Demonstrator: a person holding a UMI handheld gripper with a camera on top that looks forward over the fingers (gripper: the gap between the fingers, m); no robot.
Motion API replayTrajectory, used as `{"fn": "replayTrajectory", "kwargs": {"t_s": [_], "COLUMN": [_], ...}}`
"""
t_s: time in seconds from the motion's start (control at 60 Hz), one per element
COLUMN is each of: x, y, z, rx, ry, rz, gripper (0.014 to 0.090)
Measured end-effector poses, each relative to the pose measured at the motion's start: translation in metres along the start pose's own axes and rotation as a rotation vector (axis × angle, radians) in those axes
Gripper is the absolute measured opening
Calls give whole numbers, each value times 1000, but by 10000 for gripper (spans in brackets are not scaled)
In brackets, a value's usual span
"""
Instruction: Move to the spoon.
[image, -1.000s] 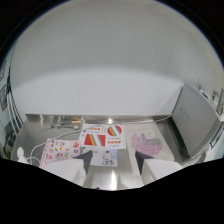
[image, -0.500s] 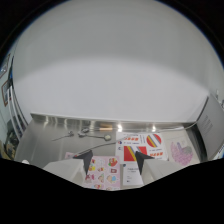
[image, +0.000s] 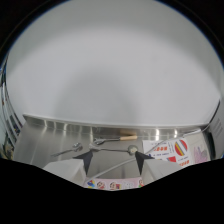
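A metal spoon (image: 131, 149) lies on the shiny steel table (image: 50, 131), its round bowl just ahead of the right fingertip and its thin handle running left. My gripper (image: 114, 157) is open, with its two dark fingertips (image: 86, 157) apart and nothing between them. Left of the spoon lie two more metal utensils (image: 72, 148), one of which looks like a fork (image: 97, 142). Beyond them rests a piece with a wooden handle (image: 128, 134).
Colourful printed cards (image: 172, 149) lie on the table to the right of the spoon, and another card (image: 114, 184) shows low between the fingers. A plain pale wall (image: 115, 75) rises behind the table's far edge.
The view has swung left and moved closer to the table. The cards have slid off to the right, and the utensils now lie just ahead of the fingers.
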Motion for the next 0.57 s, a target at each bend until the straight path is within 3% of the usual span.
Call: {"fn": "replayTrajectory", "kwargs": {"t_s": [0.3,0.567], "x": [-13,-9], "y": [2,1], "z": [43,43], "rx": [-31,-24], "ry": [20,30], "rz": [-3,6], "gripper": [835,831]}}
